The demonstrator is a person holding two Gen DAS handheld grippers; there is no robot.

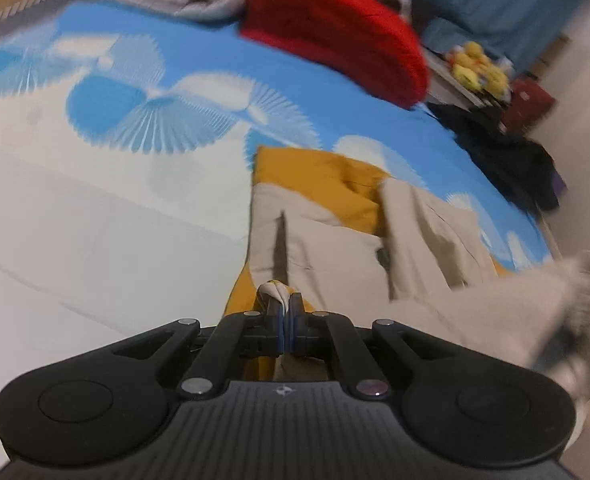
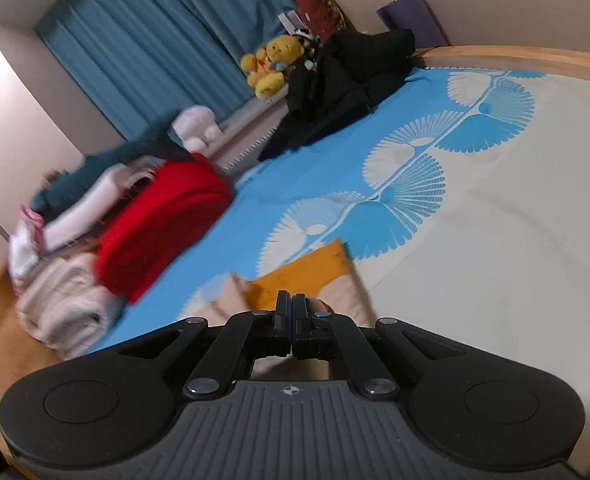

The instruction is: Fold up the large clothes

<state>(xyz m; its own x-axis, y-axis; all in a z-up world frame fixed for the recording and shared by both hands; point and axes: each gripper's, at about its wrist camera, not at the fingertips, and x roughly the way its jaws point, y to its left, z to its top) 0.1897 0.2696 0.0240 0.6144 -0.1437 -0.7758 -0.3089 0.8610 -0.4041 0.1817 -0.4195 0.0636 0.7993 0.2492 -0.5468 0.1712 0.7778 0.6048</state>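
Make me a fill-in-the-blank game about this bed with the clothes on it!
1. The folded garment next to the beige pile is ____.
2. The curtain is ____.
3. The teddy bear is ____.
4. The left gripper fingers are pinching beige and ____ cloth.

Missing words: red; blue; yellow; orange

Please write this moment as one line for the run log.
left gripper: shut on beige-and-mustard garment | right gripper: shut on same garment | surface: blue-patterned bed sheet
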